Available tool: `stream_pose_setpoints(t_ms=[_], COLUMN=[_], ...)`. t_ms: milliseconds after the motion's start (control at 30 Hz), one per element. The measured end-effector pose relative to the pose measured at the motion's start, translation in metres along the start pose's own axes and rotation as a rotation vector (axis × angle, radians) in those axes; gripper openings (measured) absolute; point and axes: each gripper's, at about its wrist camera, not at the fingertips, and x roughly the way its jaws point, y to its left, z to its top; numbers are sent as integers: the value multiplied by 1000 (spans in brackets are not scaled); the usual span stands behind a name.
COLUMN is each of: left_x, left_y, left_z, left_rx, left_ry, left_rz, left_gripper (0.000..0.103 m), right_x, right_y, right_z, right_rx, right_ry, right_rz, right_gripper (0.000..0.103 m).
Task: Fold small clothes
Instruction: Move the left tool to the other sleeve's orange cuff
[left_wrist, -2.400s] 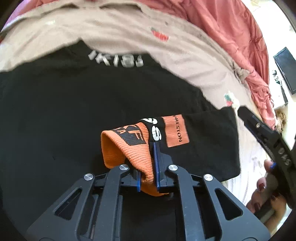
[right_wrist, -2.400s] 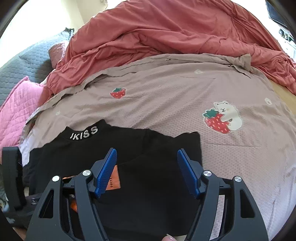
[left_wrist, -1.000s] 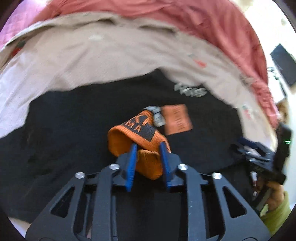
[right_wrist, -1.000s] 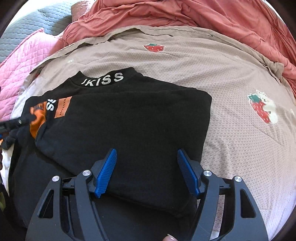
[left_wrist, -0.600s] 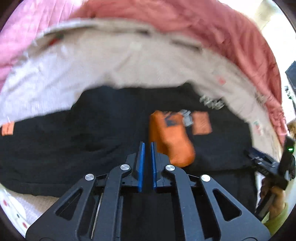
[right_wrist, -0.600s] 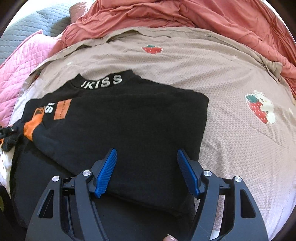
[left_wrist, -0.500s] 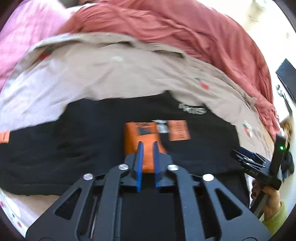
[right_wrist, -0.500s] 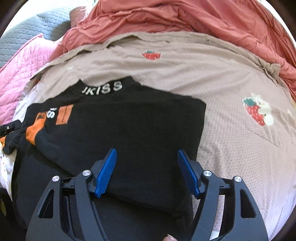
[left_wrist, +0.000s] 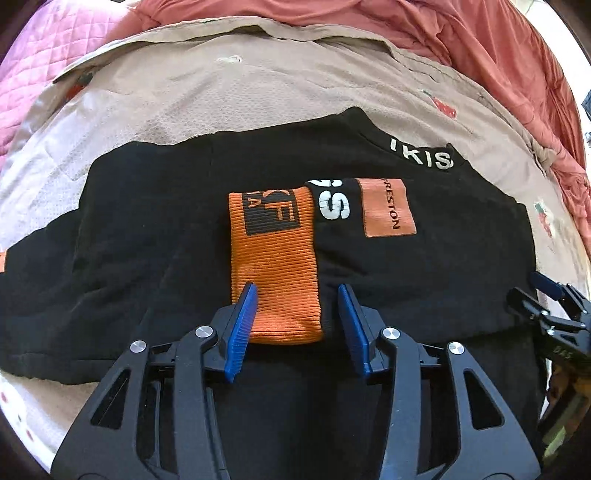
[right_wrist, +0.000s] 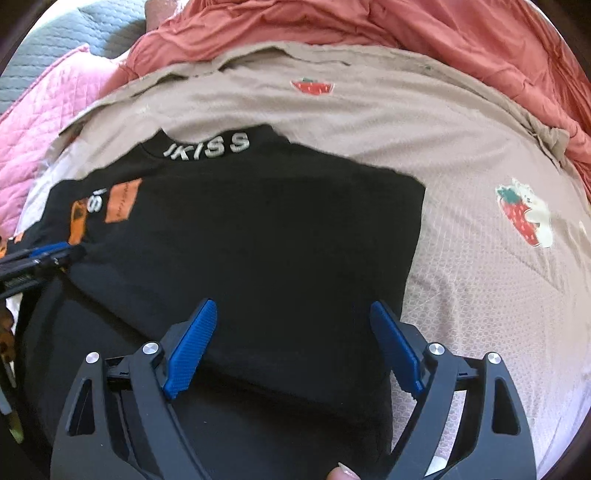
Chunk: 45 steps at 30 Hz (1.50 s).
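Bright daylight falls on the bed sheet (right_wrist: 461, 266) and washes out the top corners, the black top (left_wrist: 184, 236) looks dark and flat, and both round pictures bend and go black at the edges.

beige strawberry-print sheet (right_wrist: 461, 258) | red duvet (right_wrist: 406, 29) bunched behind | pink quilt (right_wrist: 55, 122) left | grey quilt (right_wrist: 55, 40) beyond

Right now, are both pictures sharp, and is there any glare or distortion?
Left wrist view: sharp, the orange cuff ribs clear, strong fisheye bending at the edges. Right wrist view: collar lettering slightly soft, pink quilt brightly lit, same curved distortion.
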Motion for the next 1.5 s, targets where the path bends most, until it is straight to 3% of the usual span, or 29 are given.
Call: stream_pose_setpoints(t_ms=[133,200,333,400,467,533,633,1167,1500], left_x=[-6,-14,-27,-36,-46,-53,-66,-108,-119], left_y=[1,1,1,-1,-2,-5,-7,26,59], left_z=[-1,-4,-9,-10,-11,-12,-16,-40,-53], left_rx=[-25,-31,-38,-34,-33,-33,-29,-73,-128], left_ry=[-28,-39,-50,-70,-87,-99,-128,-191,-209], left_rz=[3,18,27,38,38,48,63,148,159], left_gripper=[40,52,59,72,74,85,92,93,93], right_x=[-7,-11,-22,-28,-34,-40,-43,-84,-101], right_y=[7,11,17,17,15,11,9,39,66], right_z=[-1,-1,1,3,5,6,7,-12,-22], right_rx=[-12,-14,-27,-18,-3,13,32,-72,-85], right_ry=[-25,-42,-85,-109,-133,-156,-175,-339,-363], right_rz=[30,47,52,54,59,62,63,66,76], right_gripper=[84,86,92,95,96,98,98,98,98])
